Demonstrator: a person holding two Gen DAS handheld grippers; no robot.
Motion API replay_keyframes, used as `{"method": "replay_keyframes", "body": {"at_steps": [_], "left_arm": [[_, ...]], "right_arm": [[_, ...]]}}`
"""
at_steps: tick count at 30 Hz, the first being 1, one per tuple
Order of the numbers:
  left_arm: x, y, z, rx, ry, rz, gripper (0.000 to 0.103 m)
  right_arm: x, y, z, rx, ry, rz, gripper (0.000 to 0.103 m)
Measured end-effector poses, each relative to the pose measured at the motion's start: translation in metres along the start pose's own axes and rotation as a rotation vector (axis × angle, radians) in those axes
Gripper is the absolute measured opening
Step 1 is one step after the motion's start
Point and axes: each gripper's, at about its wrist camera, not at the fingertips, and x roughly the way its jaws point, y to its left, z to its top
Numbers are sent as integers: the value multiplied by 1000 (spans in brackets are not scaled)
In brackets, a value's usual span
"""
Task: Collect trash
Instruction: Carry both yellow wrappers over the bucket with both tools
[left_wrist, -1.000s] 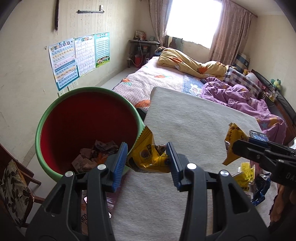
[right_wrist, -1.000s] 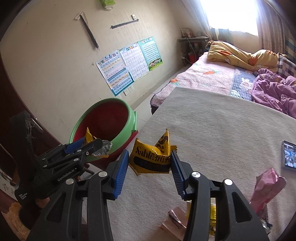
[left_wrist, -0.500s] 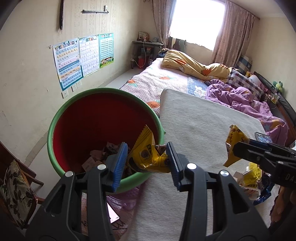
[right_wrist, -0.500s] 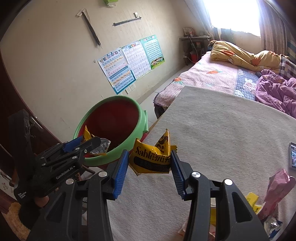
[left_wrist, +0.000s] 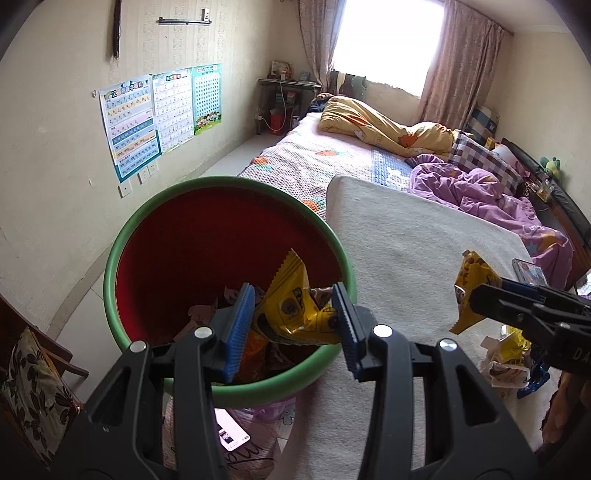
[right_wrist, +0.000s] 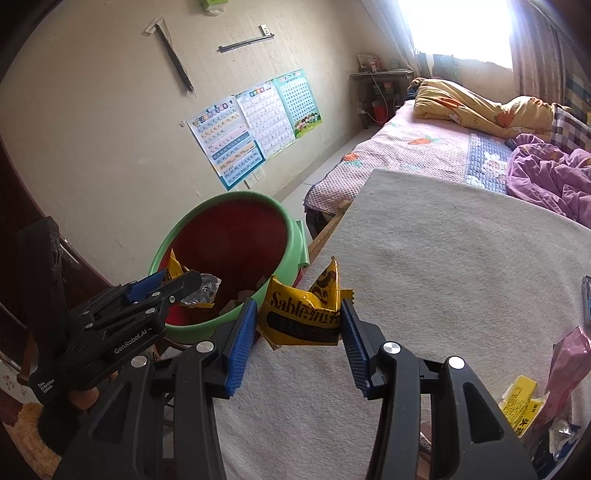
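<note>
My left gripper (left_wrist: 293, 317) is shut on a yellow snack wrapper (left_wrist: 291, 306) and holds it over the green bin (left_wrist: 122, 243) with a red inside, which has several wrappers at its bottom. My right gripper (right_wrist: 297, 325) is shut on a yellow "Sable" wrapper (right_wrist: 303, 314) above the beige blanket's (right_wrist: 443, 273) left edge, just right of the bin (right_wrist: 291, 240). The left gripper (right_wrist: 162, 291) shows in the right wrist view over the bin. The right gripper (left_wrist: 476, 295) shows in the left wrist view.
More wrappers lie on the blanket at the right (left_wrist: 506, 362) (right_wrist: 524, 406), with a pink bag (right_wrist: 569, 354) and a phone (left_wrist: 528, 271). A bed with yellow (left_wrist: 388, 125) and purple (left_wrist: 480, 192) quilts lies behind. A chair (left_wrist: 33, 376) stands at the left.
My left gripper has moved left with its wrapper, from above the blanket's edge to over the bin. My right gripper has also shifted left toward the bin.
</note>
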Motion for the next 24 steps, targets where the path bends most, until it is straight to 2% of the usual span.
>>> {"method": "replay_keyframes", "body": {"at_steps": [24], "left_arm": [[16,25,1,16,30,-15,41]], "right_arm": [[16,17,1,26,6,-19,46]]}}
